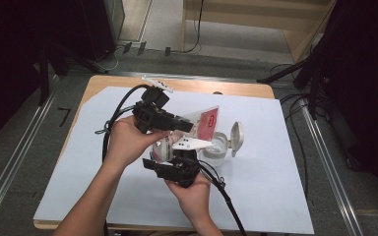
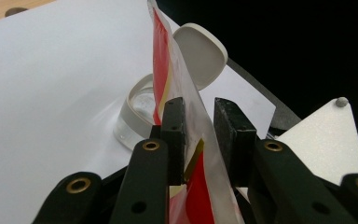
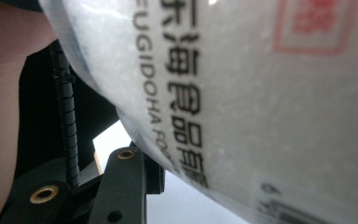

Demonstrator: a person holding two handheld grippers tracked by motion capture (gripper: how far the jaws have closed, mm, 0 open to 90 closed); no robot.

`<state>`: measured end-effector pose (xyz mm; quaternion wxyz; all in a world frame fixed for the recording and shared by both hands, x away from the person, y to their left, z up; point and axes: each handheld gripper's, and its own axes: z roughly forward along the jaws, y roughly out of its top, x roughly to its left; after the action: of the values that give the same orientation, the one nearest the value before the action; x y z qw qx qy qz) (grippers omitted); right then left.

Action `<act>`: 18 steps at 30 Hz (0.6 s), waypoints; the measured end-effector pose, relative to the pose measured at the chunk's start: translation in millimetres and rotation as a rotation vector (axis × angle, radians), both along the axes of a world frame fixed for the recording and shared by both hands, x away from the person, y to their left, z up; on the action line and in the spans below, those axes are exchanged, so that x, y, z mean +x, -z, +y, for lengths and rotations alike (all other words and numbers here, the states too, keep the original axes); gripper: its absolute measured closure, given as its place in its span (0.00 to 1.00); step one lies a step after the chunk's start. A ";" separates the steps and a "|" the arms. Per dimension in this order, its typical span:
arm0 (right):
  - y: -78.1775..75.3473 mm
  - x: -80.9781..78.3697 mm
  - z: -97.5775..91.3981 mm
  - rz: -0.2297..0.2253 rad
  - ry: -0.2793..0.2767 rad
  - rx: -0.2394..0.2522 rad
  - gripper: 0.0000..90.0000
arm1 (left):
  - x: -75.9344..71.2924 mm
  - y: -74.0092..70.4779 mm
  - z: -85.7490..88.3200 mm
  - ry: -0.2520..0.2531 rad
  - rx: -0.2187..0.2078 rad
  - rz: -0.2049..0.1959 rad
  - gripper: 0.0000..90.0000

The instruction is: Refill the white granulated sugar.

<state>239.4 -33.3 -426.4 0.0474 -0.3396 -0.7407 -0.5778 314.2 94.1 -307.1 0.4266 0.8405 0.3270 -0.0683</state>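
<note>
A clear plastic bag (image 1: 204, 123) of white grains, with a red label and black print, hangs tilted over the table between both grippers. My left gripper (image 1: 184, 125) is shut on the bag's upper part; in the left gripper view the bag (image 2: 168, 60) stands edge-on between the jaws of that gripper (image 2: 200, 109). My right gripper (image 1: 163, 158) holds the bag's lower end from below. In the right gripper view the bag (image 3: 261, 93) presses close and hides one jaw; one finger (image 3: 126, 182) shows beside it. A small clear tub (image 1: 220, 147) with its flip lid (image 1: 236, 135) open stands under the bag's raised corner.
A white sheet (image 1: 275, 187) covers the wooden table (image 1: 128, 81). Black cables (image 1: 226, 196) trail from both grippers toward the near edge and the left. The tub (image 2: 137, 114) and lid (image 2: 200, 53) sit just beyond the left jaws. The right gripper's grey plate (image 2: 321, 135) is nearby.
</note>
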 end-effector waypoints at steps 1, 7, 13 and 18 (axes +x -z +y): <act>-0.3 0.1 0.0 -0.002 -0.001 0.000 0.69 | -0.1 -0.6 0.0 0.000 0.007 -0.002 0.83; 0.2 0.4 0.5 -0.002 0.000 -0.003 0.69 | 0.5 0.5 0.5 0.000 0.002 0.001 0.84; 1.0 -0.2 0.5 -0.009 0.002 -0.005 0.69 | 0.1 0.5 0.0 0.001 0.001 -0.001 0.84; 1.4 0.0 1.0 -0.012 0.003 -0.004 0.69 | 0.4 0.6 0.4 0.000 0.001 0.005 0.84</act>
<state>239.3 -32.3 -427.8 0.0413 -0.3372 -0.7416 -0.5785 314.6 94.5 -307.7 0.4255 0.8405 0.3280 -0.0704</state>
